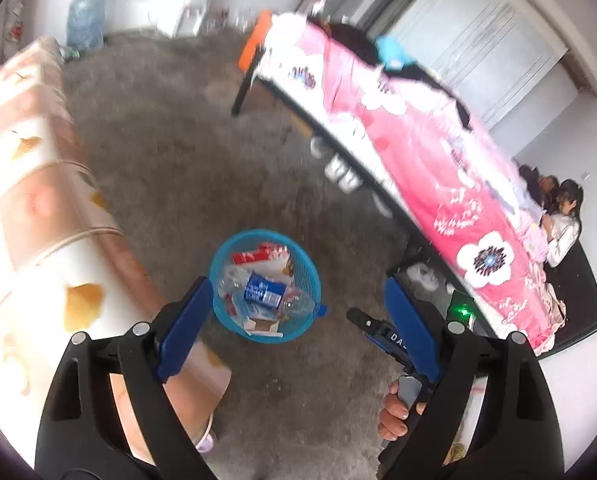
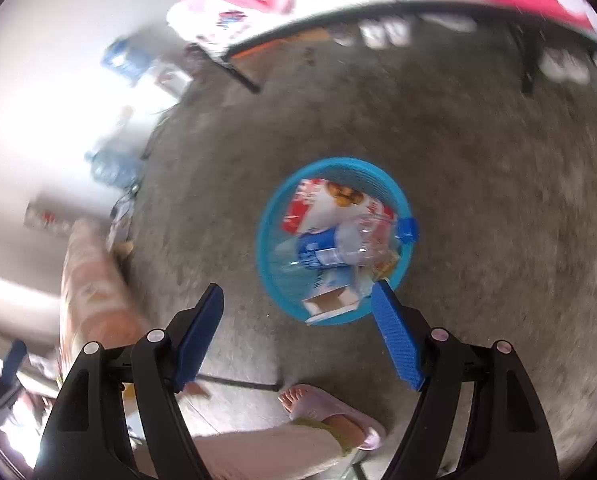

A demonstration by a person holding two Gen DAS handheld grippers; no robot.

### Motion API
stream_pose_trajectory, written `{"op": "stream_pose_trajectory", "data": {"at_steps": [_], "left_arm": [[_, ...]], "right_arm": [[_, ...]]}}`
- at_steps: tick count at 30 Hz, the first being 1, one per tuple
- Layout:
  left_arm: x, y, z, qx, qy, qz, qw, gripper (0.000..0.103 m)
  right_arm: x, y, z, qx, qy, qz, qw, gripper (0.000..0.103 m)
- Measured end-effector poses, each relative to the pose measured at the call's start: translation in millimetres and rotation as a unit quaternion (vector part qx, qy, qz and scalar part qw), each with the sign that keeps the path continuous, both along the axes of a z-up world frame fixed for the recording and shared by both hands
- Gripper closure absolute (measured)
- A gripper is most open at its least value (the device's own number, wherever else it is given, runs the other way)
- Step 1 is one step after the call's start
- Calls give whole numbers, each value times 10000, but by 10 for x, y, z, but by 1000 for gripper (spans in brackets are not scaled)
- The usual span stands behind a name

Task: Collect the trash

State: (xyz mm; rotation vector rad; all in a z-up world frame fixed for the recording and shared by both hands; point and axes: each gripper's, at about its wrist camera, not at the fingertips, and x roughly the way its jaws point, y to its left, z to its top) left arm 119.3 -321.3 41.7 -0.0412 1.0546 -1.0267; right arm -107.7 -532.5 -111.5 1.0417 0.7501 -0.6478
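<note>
Grey floor [image 2: 478, 240] blurred (bin [image 2: 270, 264] trash jumbled, partly unreadable)

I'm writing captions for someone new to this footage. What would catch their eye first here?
The blue mesh wastebasket on the grey floor, stuffed with a clear plastic bottle, red-and-white wrappers and cardboard, sits near the middle of both views. Next comes the bright pink flowered bedspread on the bed beyond it. In the foreground, both the left hand-held gripper and the right hand-held gripper stand open and empty above the basket.
</note>
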Motion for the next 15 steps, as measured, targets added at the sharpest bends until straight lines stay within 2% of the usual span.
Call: {"op": "stream_pose_trajectory", "data": {"at_steps": [3, 6, 10, 15], "left_arm": [[-147, 373, 205, -191, -296, 297, 9989, 15], [-304, 829, 372, -307, -650, 754, 9946, 12], [-479, 1407, 513, -406, -936, 1480, 9837, 9], [-627, 2022, 556, -298, -1162, 2318, 9653, 9]], "right_arm": [[47, 245, 312, -512, -101, 476, 9975, 29], [110, 568, 682, -1117, -273, 1038, 9879, 25], [253, 1072, 1155, -1786, -619, 1786, 9656, 19], [433, 1619, 1576, -2175, -1033, 2445, 9393, 11]]}}
